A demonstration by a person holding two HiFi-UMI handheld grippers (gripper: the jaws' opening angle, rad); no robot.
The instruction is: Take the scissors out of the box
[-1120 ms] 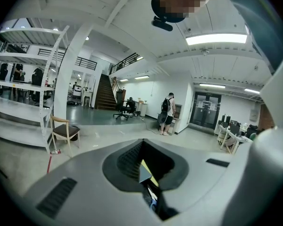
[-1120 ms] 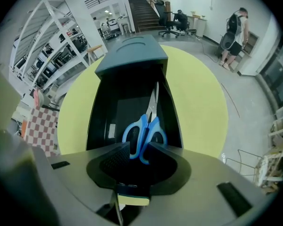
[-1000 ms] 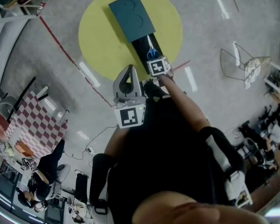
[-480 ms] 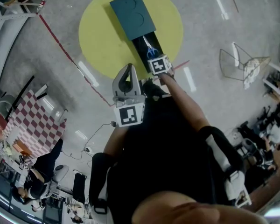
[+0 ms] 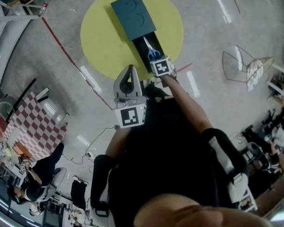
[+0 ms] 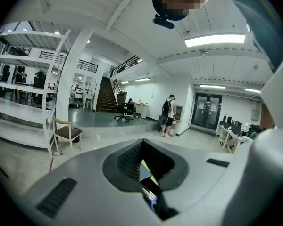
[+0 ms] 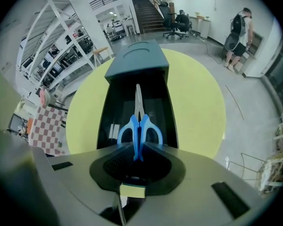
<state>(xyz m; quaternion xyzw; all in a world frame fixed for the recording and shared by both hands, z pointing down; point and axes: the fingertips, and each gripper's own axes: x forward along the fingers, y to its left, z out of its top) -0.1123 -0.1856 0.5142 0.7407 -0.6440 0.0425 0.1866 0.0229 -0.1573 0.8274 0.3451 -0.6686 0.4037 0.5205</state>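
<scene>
The yellow round tabletop (image 5: 102, 37) (image 7: 198, 98) carries one thing only: a dark teal box (image 5: 134, 17) (image 7: 139, 60). Its black tray (image 5: 144, 45) (image 7: 160, 112) is slid out toward the person.

The scissors (image 5: 153, 54) (image 7: 138, 124) lie in that tray, blue handles nearest the person and blades pointing in under the teal sleeve. A few pale bits (image 7: 114, 130) lie at the tray's left side, too small to tell what they are.

The right tongs (image 5: 158, 62) (image 7: 137, 148) reach into the tray's near end. Their jaws are pressed onto the scissors where the two handle loops meet, so the pinch is on the middle of the handles. In the head view the marker cube covers the tips, and the pinch itself shows only in the right gripper view. The tongs' body also cuts off the tray's near edge there.

The left tongs (image 5: 130, 70) (image 6: 143, 157) hang off the tabletop, beside the person's body and well short of the box. Their jaws are pressed together with nothing in them — only a thin slit shows between, with a sliver of yellow and blue in it.
</scene>
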